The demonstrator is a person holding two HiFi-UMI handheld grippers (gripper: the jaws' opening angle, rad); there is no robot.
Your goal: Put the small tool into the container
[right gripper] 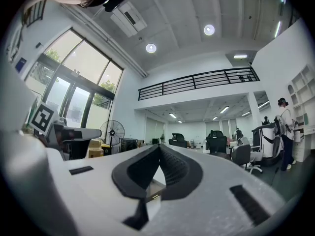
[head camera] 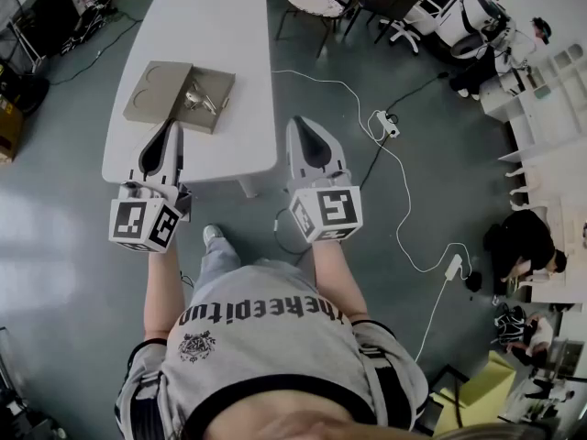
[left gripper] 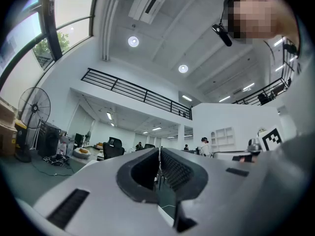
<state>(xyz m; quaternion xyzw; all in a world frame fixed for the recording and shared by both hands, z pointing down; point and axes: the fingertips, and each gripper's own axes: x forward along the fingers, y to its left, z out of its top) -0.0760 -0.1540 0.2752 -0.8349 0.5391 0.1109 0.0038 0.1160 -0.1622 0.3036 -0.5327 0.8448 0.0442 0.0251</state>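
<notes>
The small tool [head camera: 202, 100] lies on the right half of the open cardboard container [head camera: 151, 88] by the table's [head camera: 220, 26] near edge, so the task looks done or nearly so. Whether it sits fully inside I cannot tell. The left gripper [head camera: 171, 125] and right gripper [head camera: 301, 122] are both closed on nothing, at that near edge

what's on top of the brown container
A small metal tool lies on the right half of the container; its left half shows only a round recess. Anything under the tool is covered.
</notes>
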